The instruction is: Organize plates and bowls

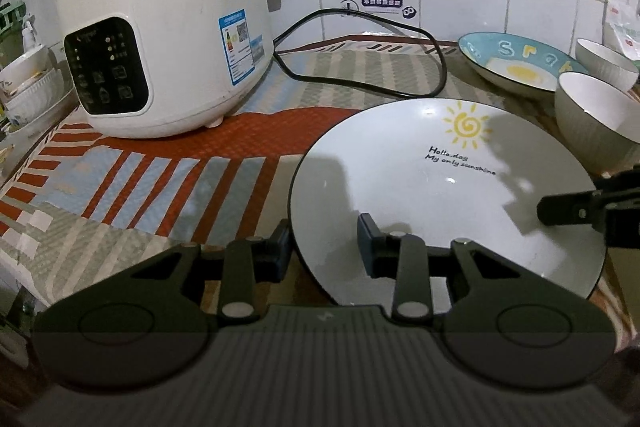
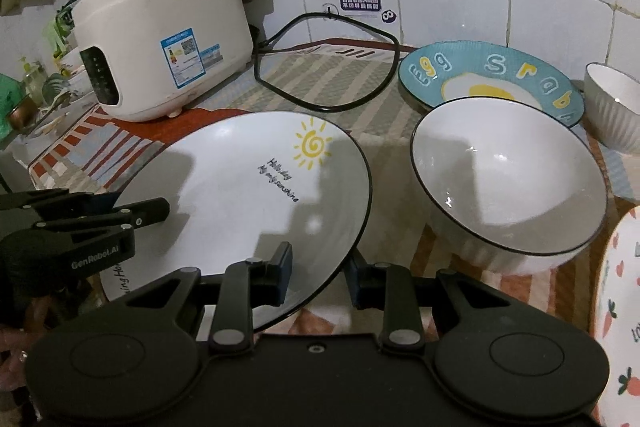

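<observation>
Both grippers (image 1: 326, 247) (image 2: 318, 269) clamped on sun plate (image 1: 420, 187) rim.

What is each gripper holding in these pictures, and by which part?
Both hold the sun plate by its rim: the left gripper clamps the near left edge, the right gripper the near right edge.

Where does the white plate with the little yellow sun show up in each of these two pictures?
Left wrist view: the sun plate fills the lower right, its near rim between this gripper's fingers.
Right wrist view: the sun plate sits at lower centre-left, left of a white bowl.
Shared landmark: the rice cooker, upper left in both.
</observation>
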